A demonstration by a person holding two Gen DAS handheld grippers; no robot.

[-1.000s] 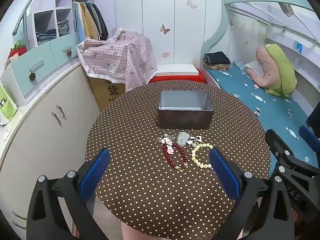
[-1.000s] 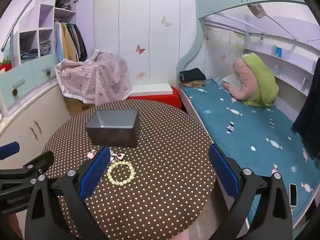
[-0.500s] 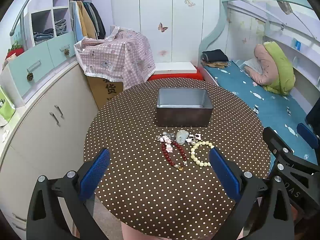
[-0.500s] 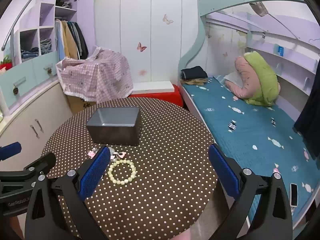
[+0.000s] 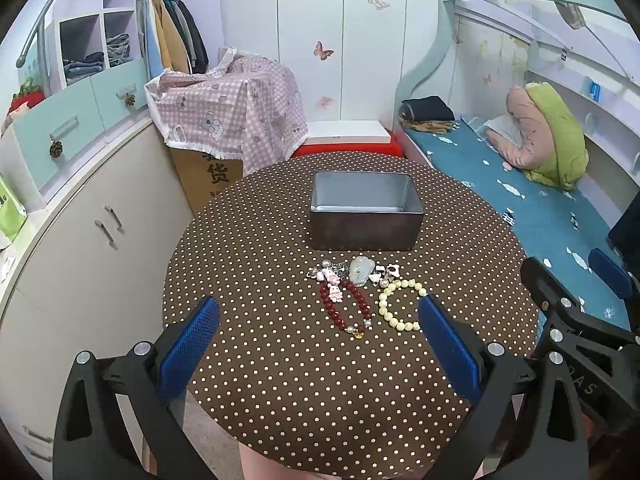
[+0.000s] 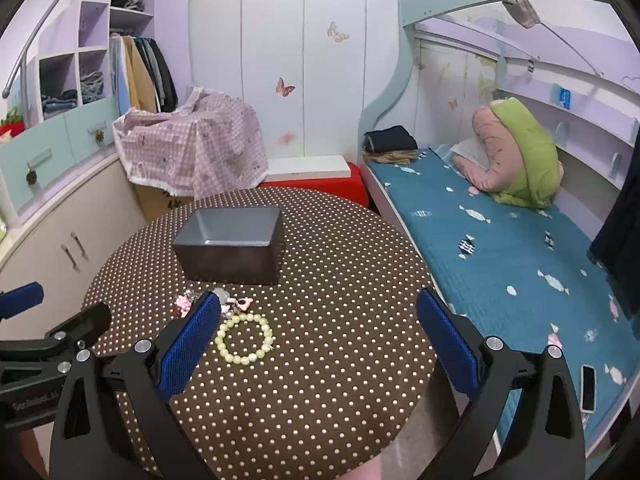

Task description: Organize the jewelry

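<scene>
Jewelry lies in a small cluster on the round dotted table (image 5: pixel 280 360), just in front of the one grey metal box (image 5: pixel 366 210): one cream bead bracelet (image 5: pixel 400 306), one dark red bead bracelet (image 5: pixel 346 308), one pale jade pendant (image 5: pixel 361 269) and a few pink charms (image 5: pixel 332 278) too small to count. The box shows only its bare floor. Nearer than the box, the left gripper (image 5: pixel 320 340) and right gripper (image 6: pixel 318 336) both hover spread wide, holding nothing.

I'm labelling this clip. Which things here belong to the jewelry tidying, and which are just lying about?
Belongs to the job:
- grey metal box
- dark red bead bracelet
- cream bead bracelet
- pale green stone pendant
- pink charms

Just lying about:
- pink checked cloth
- folded dark clothes
- green and pink pillow
</scene>
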